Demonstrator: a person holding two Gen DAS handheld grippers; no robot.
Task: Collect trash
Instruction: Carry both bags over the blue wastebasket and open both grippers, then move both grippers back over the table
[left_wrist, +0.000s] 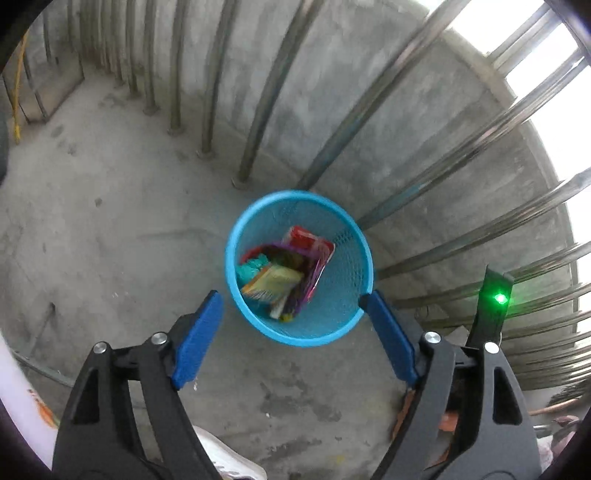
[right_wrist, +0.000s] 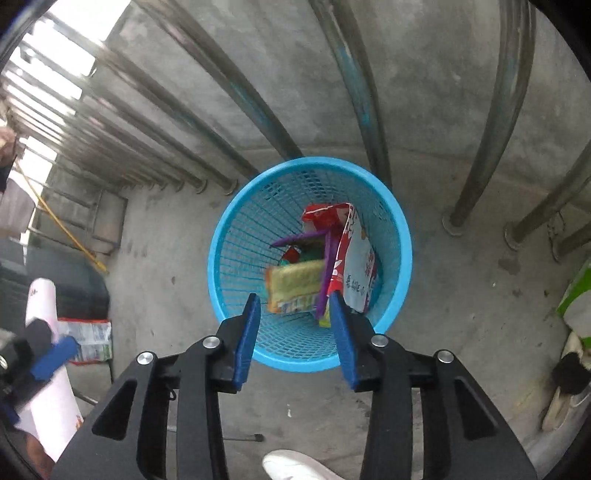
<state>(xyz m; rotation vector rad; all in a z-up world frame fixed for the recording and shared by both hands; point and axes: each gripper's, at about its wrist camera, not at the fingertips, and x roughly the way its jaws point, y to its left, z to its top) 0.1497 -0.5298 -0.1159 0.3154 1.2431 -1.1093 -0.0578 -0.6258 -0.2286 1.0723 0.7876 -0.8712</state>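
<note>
A blue mesh bin (left_wrist: 347, 295) stands on the concrete floor by a metal railing; it also shows in the right wrist view (right_wrist: 240, 258). Inside lie several wrappers: a yellow packet (right_wrist: 295, 284), a red and white packet (right_wrist: 356, 258) and a purple one (right_wrist: 325, 258). My left gripper (left_wrist: 293, 299) is open and empty, above the bin's near side. My right gripper (right_wrist: 294, 301) is open and empty, just over the bin's near rim. The yellow packet is blurred between its fingers, not touching them.
Metal railing bars (left_wrist: 266, 96) and a concrete wall stand behind the bin. A flattened carton (right_wrist: 88, 339) lies on the floor at left, a green and white box (right_wrist: 576, 299) at right. White shoes (right_wrist: 295, 465) show at the bottom edge. The left gripper also shows in the right wrist view (right_wrist: 48, 358).
</note>
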